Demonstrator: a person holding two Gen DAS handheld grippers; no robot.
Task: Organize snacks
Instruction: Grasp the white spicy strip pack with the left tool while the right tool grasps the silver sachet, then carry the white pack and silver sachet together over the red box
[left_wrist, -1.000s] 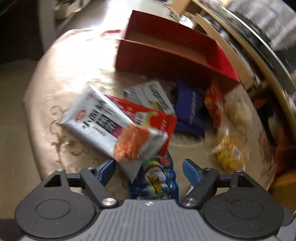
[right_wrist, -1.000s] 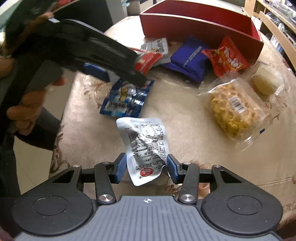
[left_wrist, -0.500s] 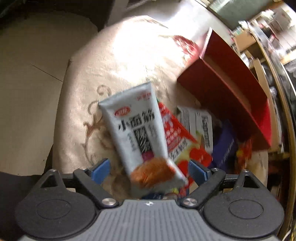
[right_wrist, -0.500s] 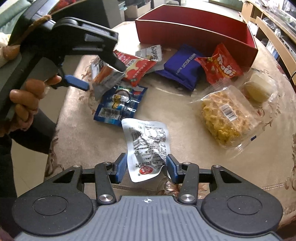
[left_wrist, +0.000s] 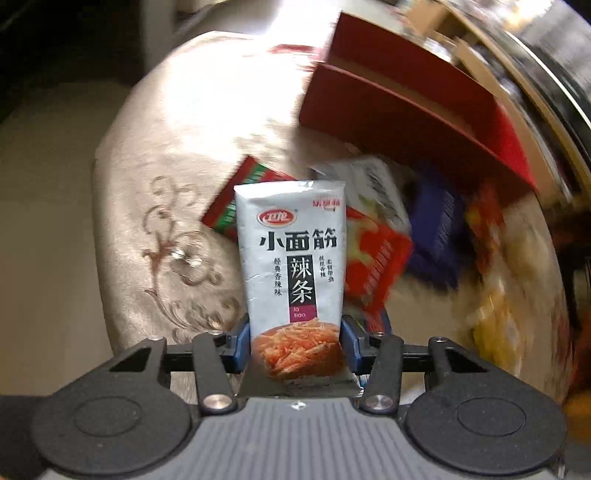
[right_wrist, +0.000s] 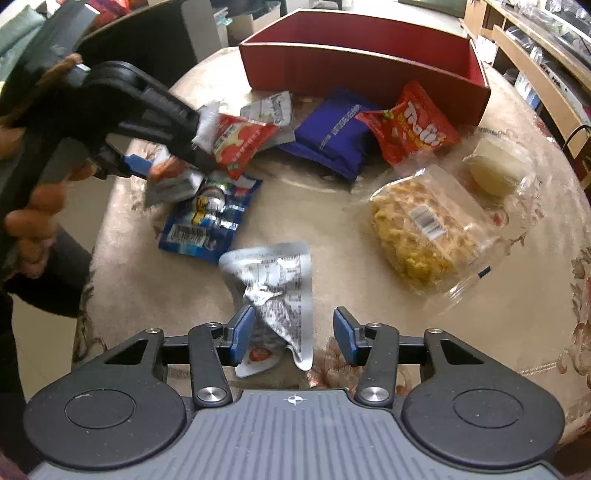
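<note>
Round table under beige floral-embroidered cloth (right_wrist: 369, 236); light wooden shelving unit (right_wrist: 532, 55) at 2 o'clock; beige floor (left_wrist: 44, 206) at 9 o'clock.

My left gripper (left_wrist: 295, 341) pinches the latiao packet (left_wrist: 291, 258) upright above the table (right_wrist: 314, 221); the box (right_wrist: 369, 66) stands behind the scattered snacks.

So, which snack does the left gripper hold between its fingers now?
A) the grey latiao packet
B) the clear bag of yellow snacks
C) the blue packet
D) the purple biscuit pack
A: in the left wrist view the left gripper has both blue pads pressed against the sides of the grey latiao packet.
</note>
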